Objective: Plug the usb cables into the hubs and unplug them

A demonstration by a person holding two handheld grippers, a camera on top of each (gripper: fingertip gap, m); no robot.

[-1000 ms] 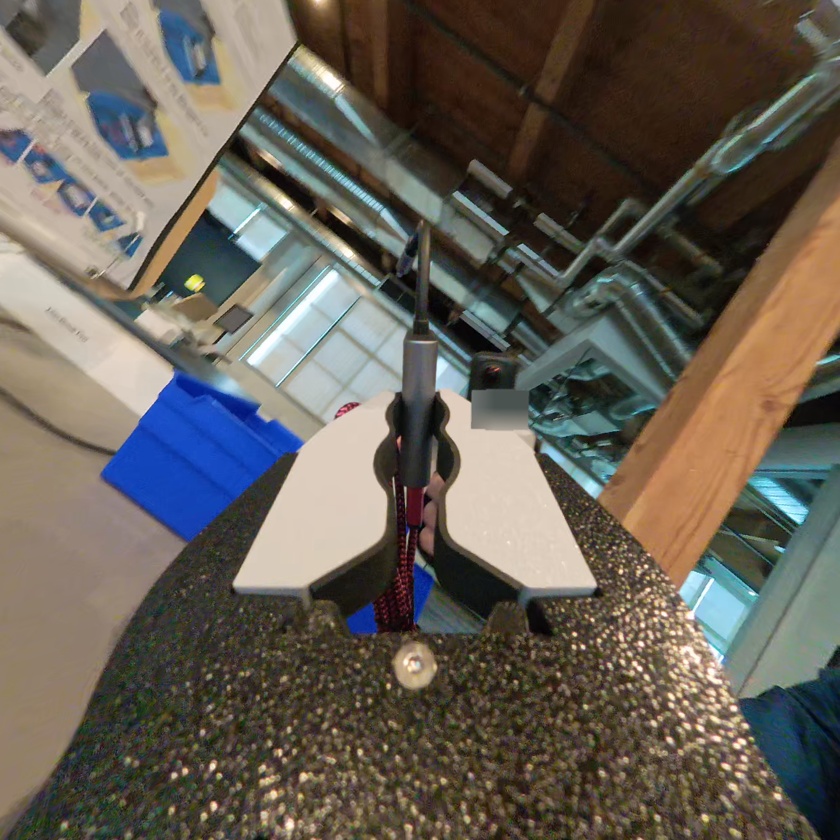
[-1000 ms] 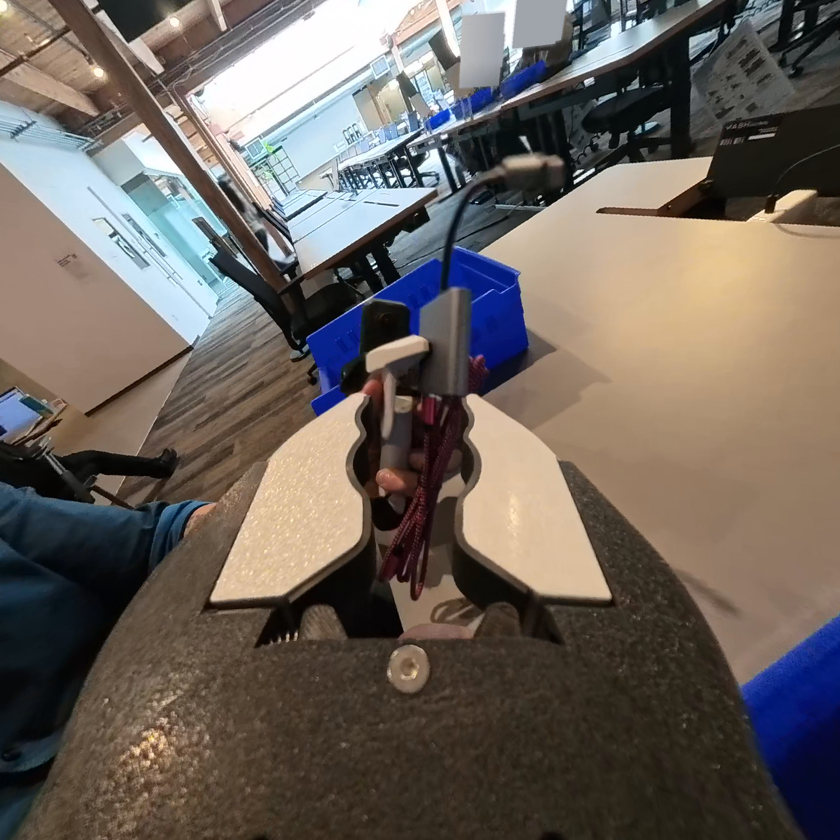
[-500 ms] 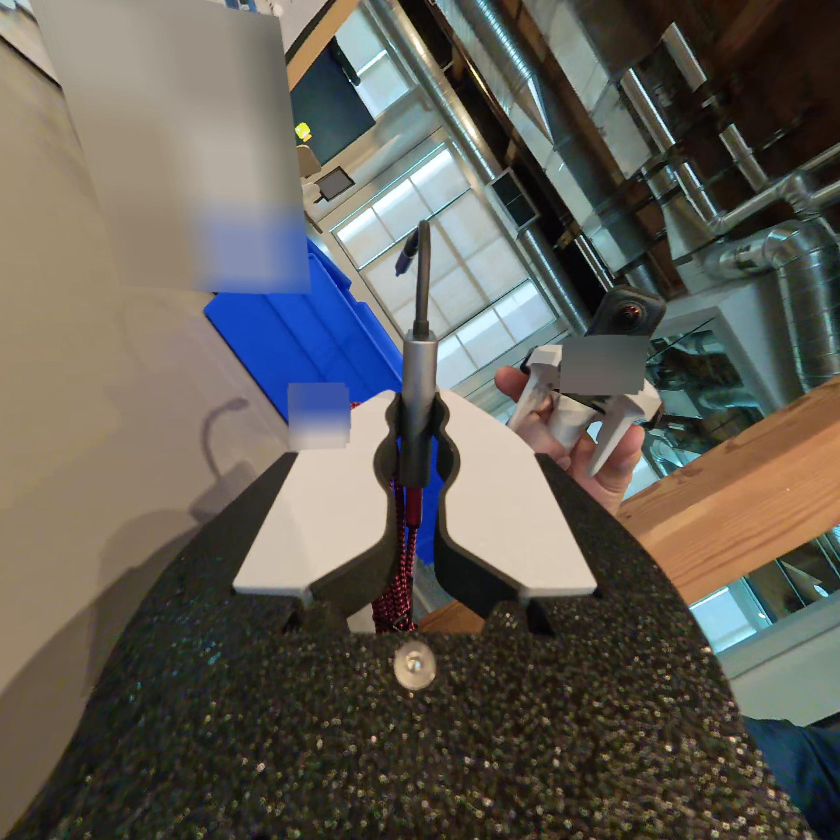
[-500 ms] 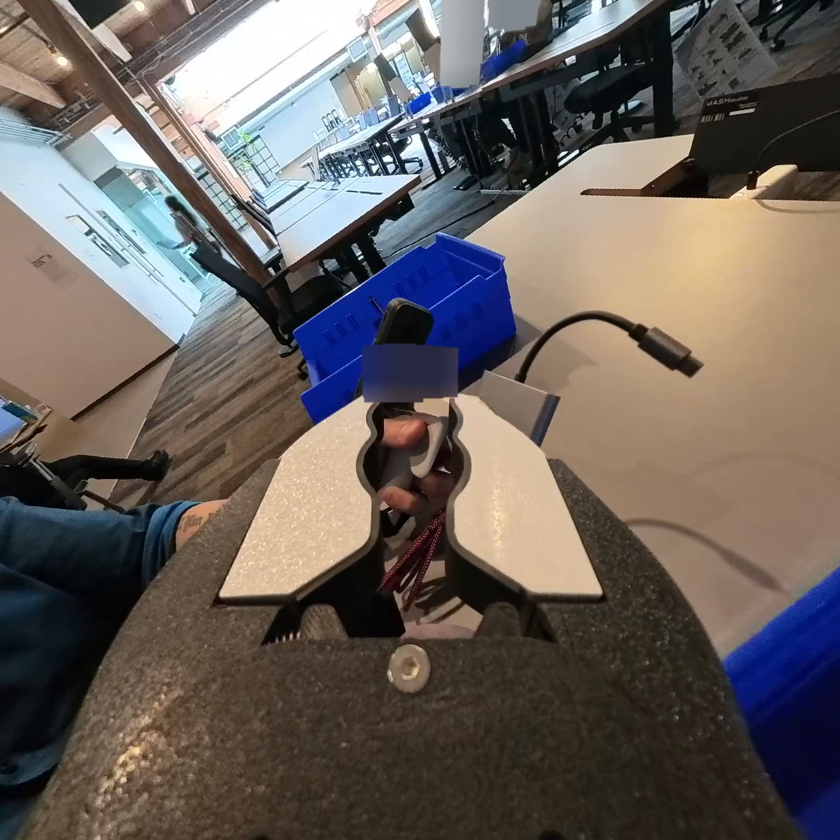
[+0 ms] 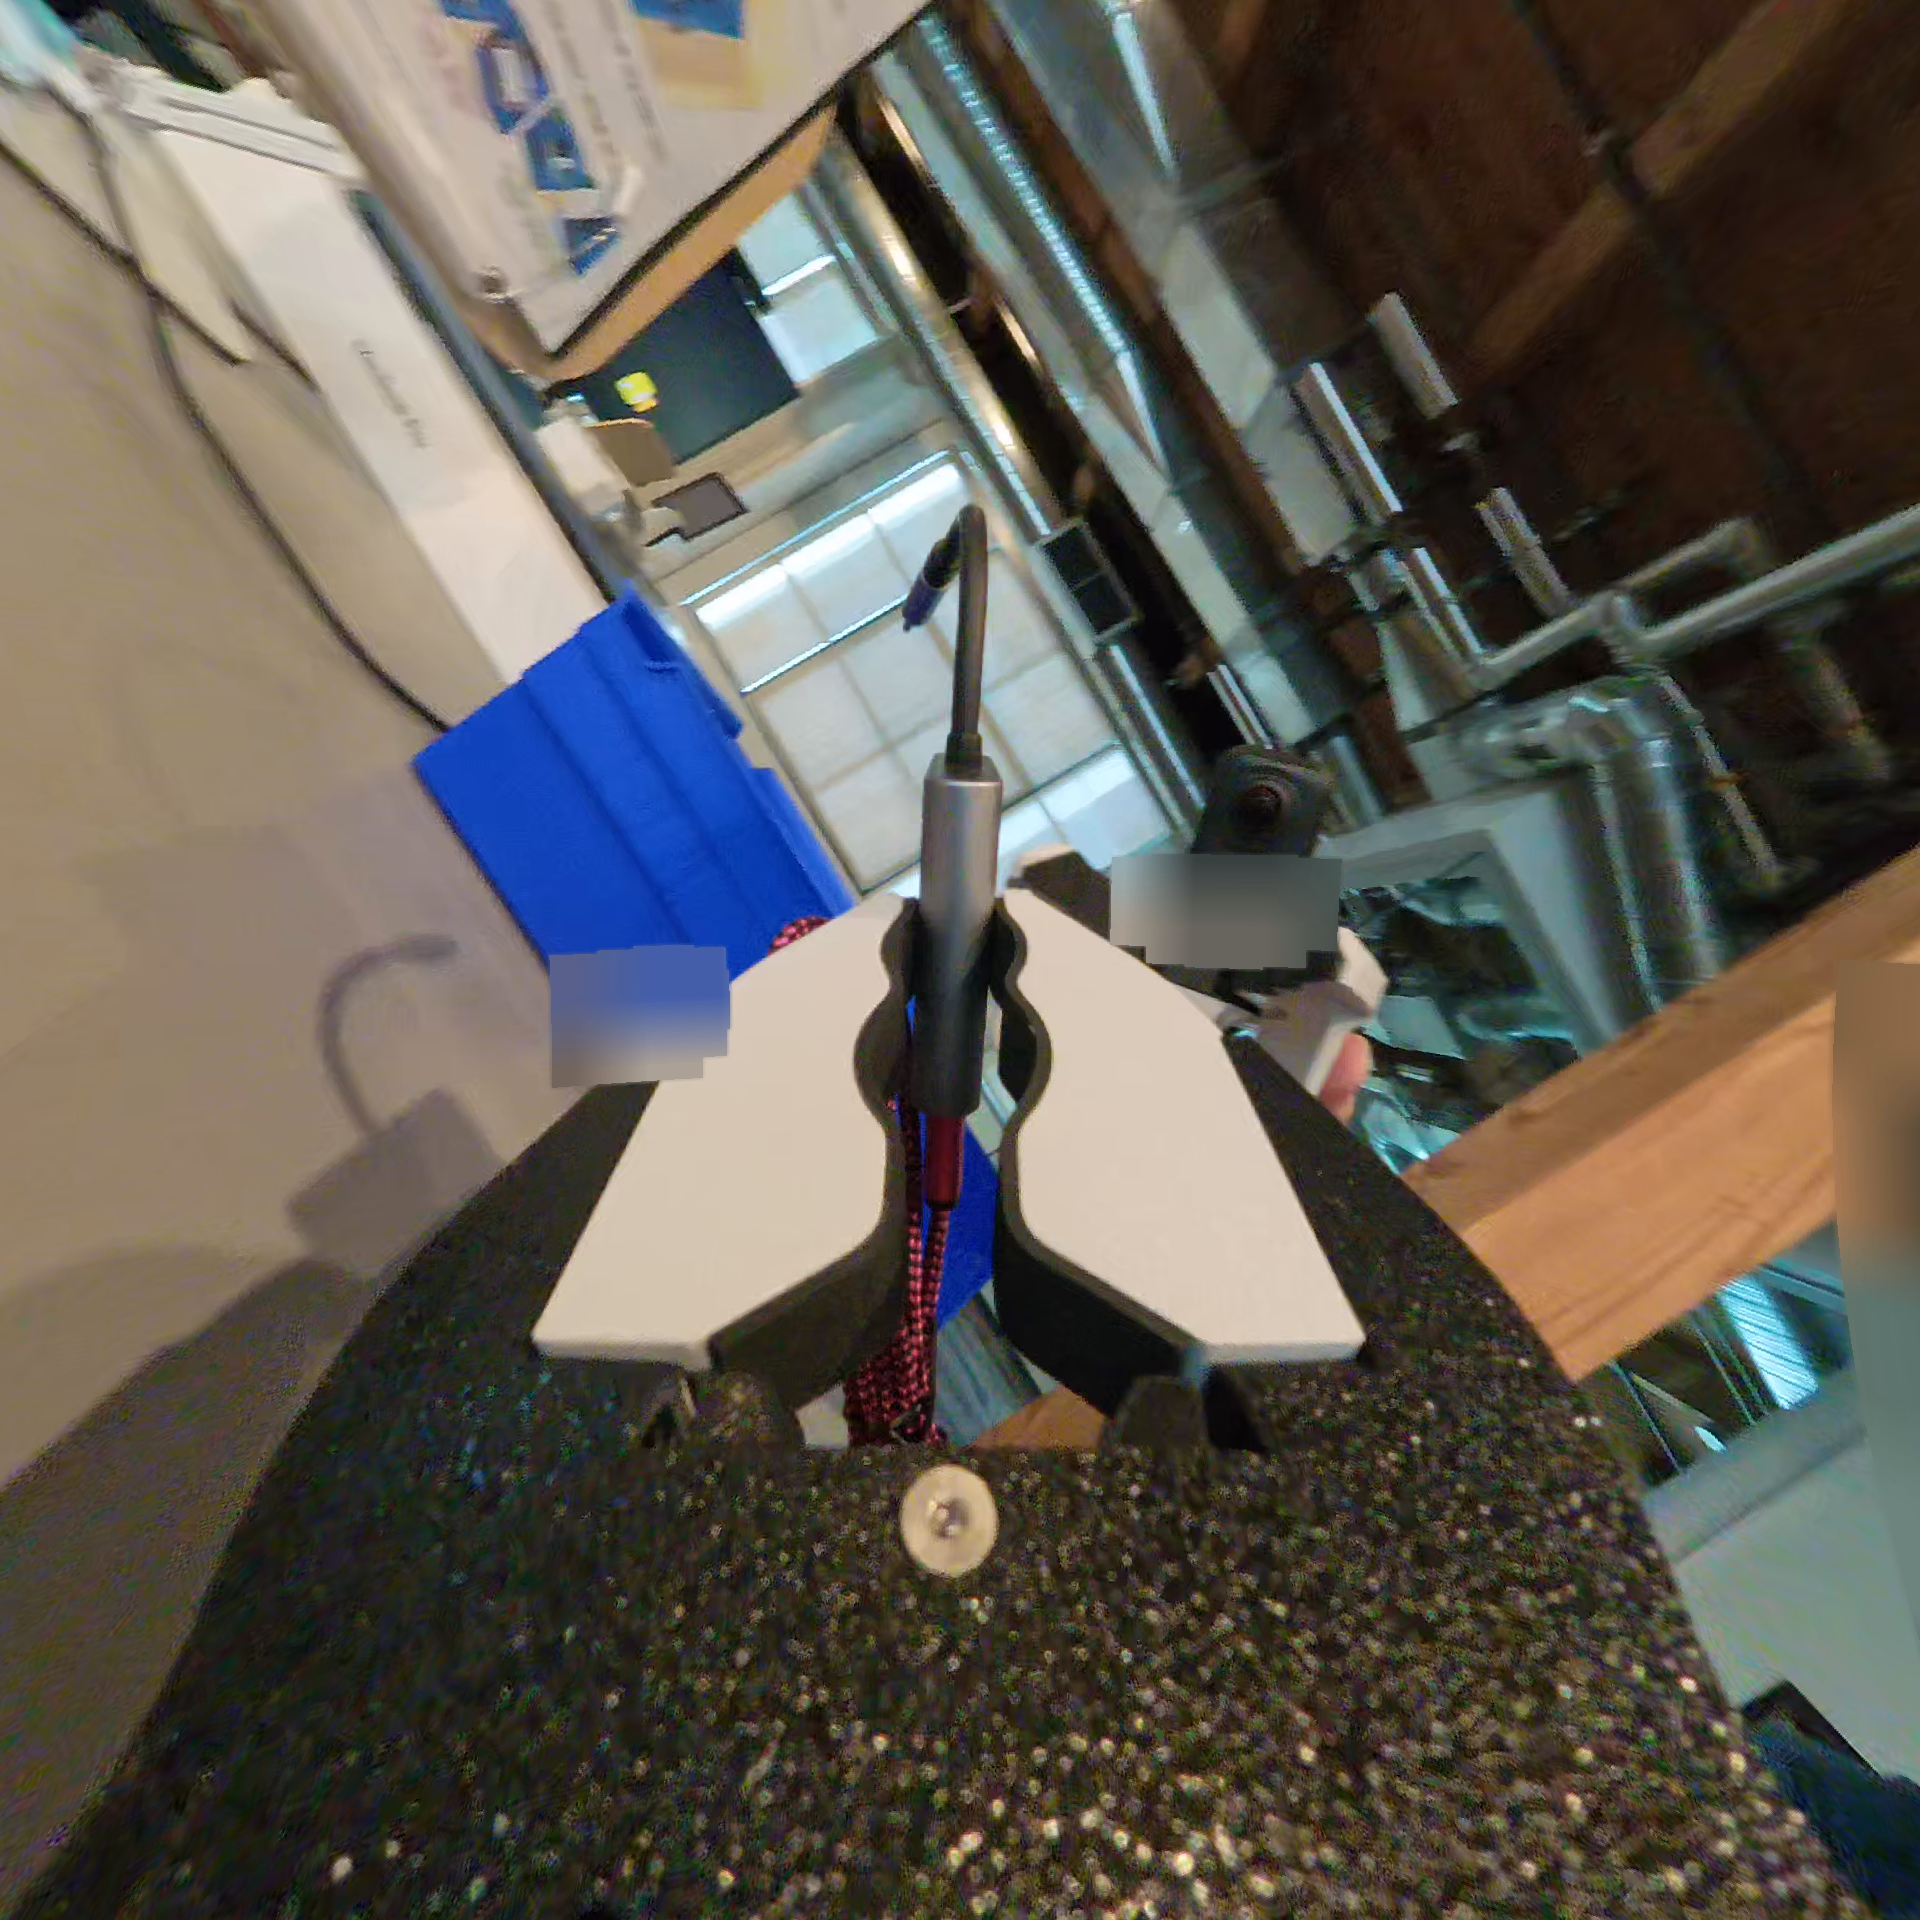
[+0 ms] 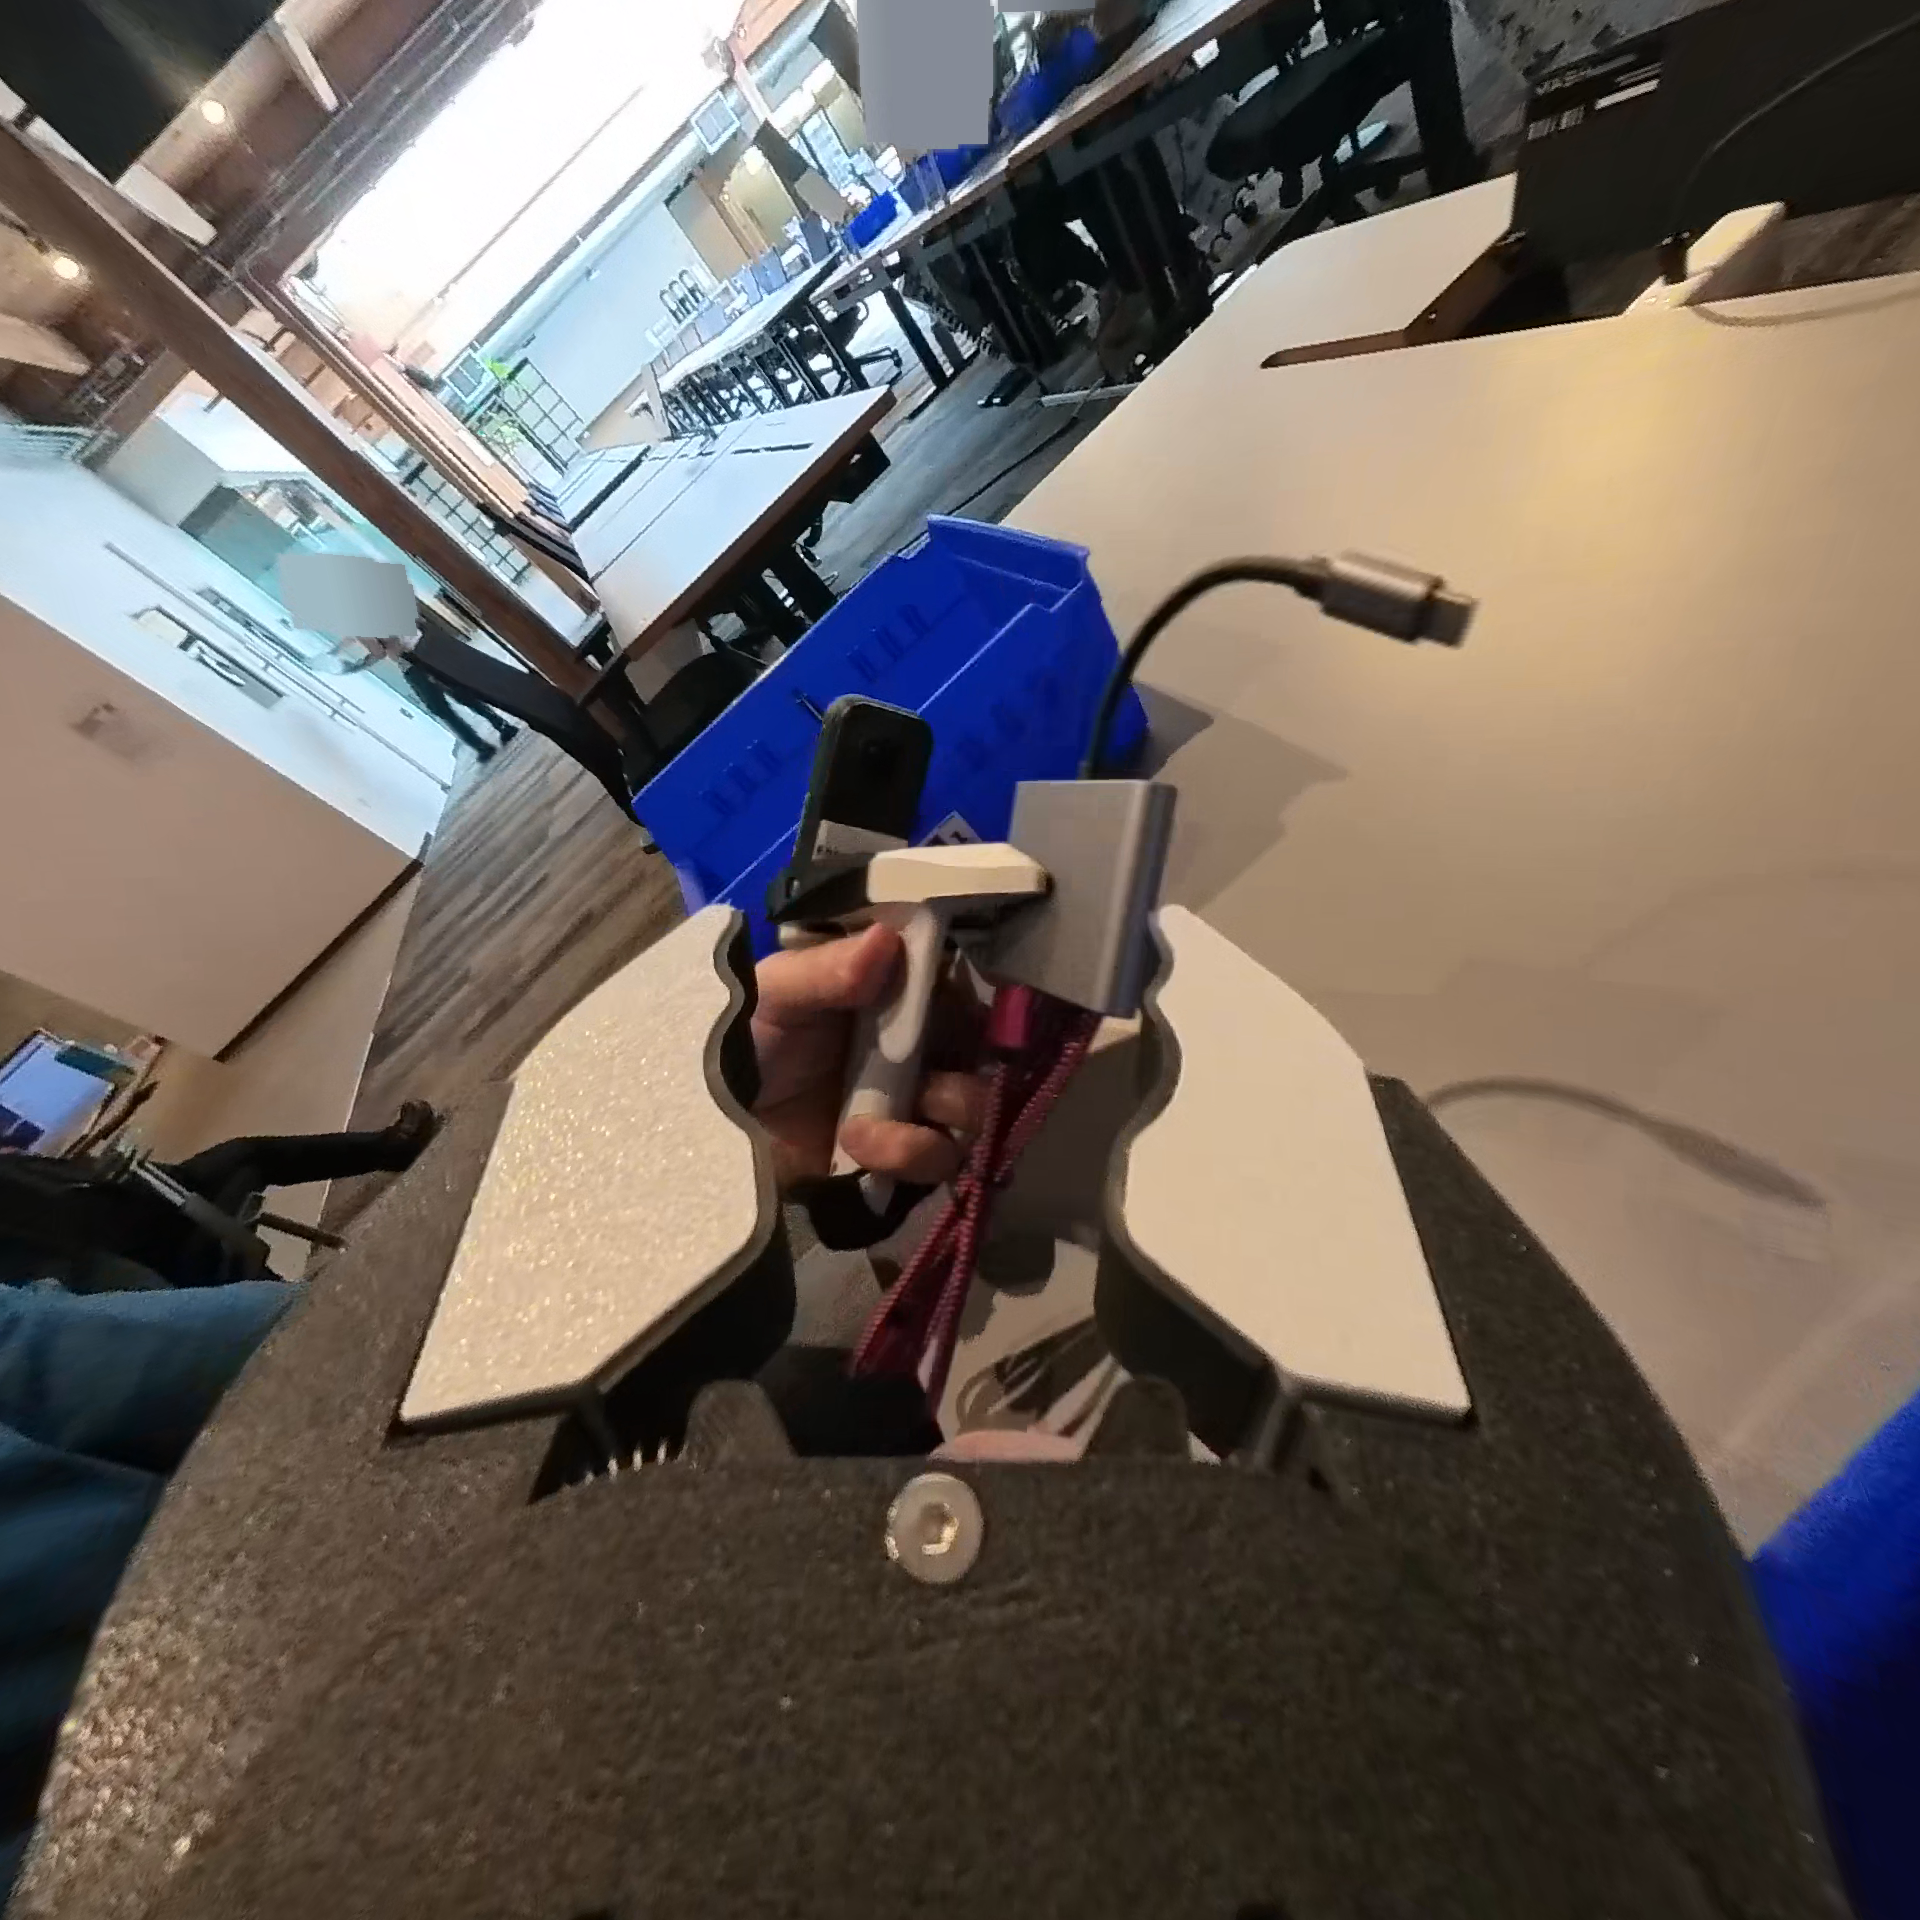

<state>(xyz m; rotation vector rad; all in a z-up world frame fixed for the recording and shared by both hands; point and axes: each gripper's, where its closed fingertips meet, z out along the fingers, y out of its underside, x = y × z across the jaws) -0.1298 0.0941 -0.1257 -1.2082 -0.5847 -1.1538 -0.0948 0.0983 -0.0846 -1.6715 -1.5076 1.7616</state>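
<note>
Grey hub (image 5: 958, 940) sits clamped in the left gripper (image 5: 954, 935), red braided cable (image 5: 928, 1236) plugged in; I'd bring the wide-open right gripper (image 6: 940, 935) squarely onto that plug, pulling straight.

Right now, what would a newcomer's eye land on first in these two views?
Centre of the left wrist view: the grey hub clamped in the left gripper, red braided cable hanging beneath. In the right wrist view, the right gripper is open before the hub, with the blue bin behind on the table.
</note>
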